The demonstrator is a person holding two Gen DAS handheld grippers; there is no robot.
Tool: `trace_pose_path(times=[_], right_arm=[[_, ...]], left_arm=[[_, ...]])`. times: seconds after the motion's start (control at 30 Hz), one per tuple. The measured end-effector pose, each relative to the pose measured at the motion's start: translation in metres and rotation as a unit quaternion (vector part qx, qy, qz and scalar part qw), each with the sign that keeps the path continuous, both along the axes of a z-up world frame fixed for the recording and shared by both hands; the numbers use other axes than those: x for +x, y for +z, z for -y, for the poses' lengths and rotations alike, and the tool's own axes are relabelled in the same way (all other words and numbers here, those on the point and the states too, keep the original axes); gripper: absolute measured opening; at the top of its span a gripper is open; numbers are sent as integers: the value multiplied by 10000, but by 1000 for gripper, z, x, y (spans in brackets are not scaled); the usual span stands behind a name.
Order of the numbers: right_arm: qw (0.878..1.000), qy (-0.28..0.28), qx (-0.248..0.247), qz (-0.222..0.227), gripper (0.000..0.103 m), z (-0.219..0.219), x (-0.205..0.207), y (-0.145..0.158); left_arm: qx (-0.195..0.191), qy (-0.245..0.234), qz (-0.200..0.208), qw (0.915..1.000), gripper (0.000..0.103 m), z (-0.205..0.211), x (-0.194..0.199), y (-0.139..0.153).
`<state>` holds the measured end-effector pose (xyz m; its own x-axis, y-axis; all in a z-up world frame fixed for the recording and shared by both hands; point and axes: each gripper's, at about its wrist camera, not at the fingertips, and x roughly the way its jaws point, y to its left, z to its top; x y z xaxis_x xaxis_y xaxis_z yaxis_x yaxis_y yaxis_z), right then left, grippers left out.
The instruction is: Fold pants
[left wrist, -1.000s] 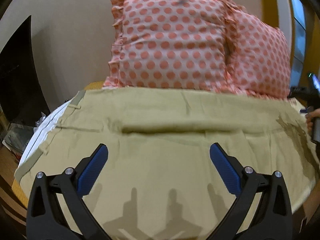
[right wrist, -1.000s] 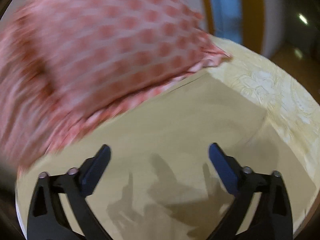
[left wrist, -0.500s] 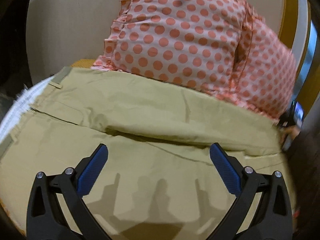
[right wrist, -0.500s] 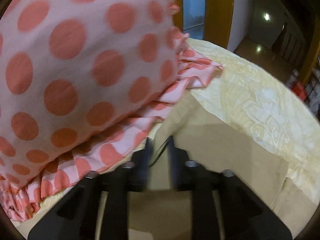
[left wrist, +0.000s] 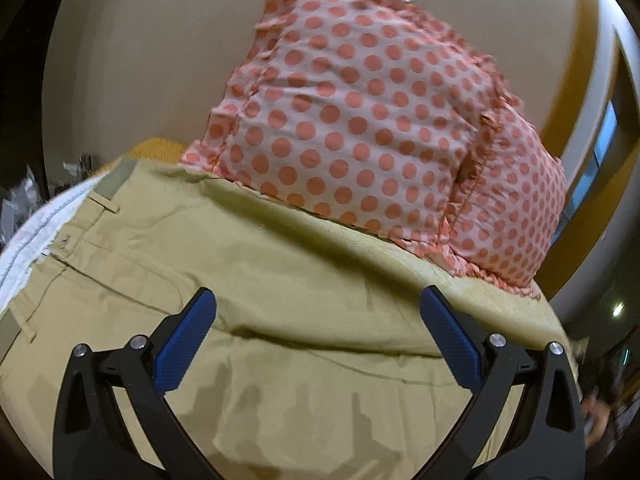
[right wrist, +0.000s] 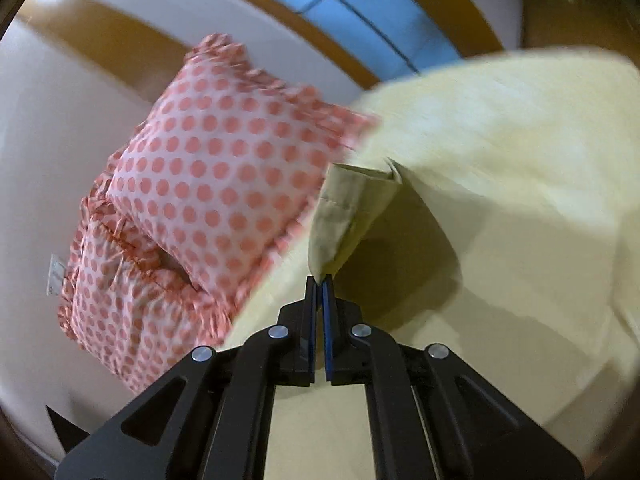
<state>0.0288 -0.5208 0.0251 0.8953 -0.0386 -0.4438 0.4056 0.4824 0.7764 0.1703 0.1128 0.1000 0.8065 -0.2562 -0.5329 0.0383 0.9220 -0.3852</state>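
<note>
Khaki pants (left wrist: 240, 264) lie spread on the bed, waistband at the left with white lining showing. My left gripper (left wrist: 318, 322) is open and empty, hovering over the seat area of the pants. In the right wrist view my right gripper (right wrist: 319, 280) is shut on a hem corner of a pant leg (right wrist: 348, 208), which is lifted off the bed and hangs folded above the jaws.
Two pink polka-dot pillows (left wrist: 360, 120) lean against the wall at the head of the bed, also in the right wrist view (right wrist: 208, 184). A pale yellow bedspread (right wrist: 500, 140) covers the bed. The bed edge drops off at the right (left wrist: 560, 332).
My right gripper went from open to shut on the pant leg hem and lifted it. My left gripper stayed open and its view swung to the left and tilted.
</note>
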Motion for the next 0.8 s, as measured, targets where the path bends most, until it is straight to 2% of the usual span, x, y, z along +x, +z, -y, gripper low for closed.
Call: trace_pose_path(times=[0.1, 0.17, 0.2, 0.23, 0.27, 0.3, 0.37, 0.4, 0.43, 0.57, 0.67, 0.77, 0.8], right_arm=[[9989, 76, 420, -174, 4, 7, -6, -24], [9969, 61, 686, -375, 11, 5, -8, -30], [9962, 63, 758, -417, 19, 4, -11, -31], [9962, 59, 751, -446, 31, 5, -10, -33], [9964, 33, 675, -522, 36, 4, -8, -34], [9965, 32, 641, -536, 36, 2, -8, -34], [9966, 35, 593, -571, 35, 4, -4, -35], [9971, 34, 490, -585, 30, 6, 0, -36], [9973, 47, 457, -579, 3, 7, 0, -37], [9985, 41, 539, -82, 3, 19, -5, -38], [9986, 79, 521, 11, 3, 21, -2, -36], [9982, 95, 583, 120, 3, 25, 0, -37], [9981, 97, 585, 159, 3, 25, 1, -36]], left_arm=[[-393, -53, -341, 9986, 99, -13, 34, -9], [-487, -95, -590, 9970, 95, -17, 57, -16], [-455, -61, -669, 9967, 95, -17, 64, -18], [-419, 20, -740, 9964, 95, -19, 71, -21], [-430, 53, -777, 9960, 95, -20, 77, -23], [-439, 97, -834, 9955, 95, -22, 81, -26], [-537, 217, -1017, 9931, 95, -26, 93, -34], [-572, 262, -1096, 9920, 95, -27, 97, -38], [-582, 307, -1176, 9909, 95, -27, 103, -41], [-642, 464, -1487, 9857, 93, -30, 122, -53], [-822, 518, -1689, 9808, 86, -32, 141, -62], [-952, 691, -1975, 9732, 74, -36, 166, -75], [-976, 764, -2040, 9711, 58, -38, 174, -79]])
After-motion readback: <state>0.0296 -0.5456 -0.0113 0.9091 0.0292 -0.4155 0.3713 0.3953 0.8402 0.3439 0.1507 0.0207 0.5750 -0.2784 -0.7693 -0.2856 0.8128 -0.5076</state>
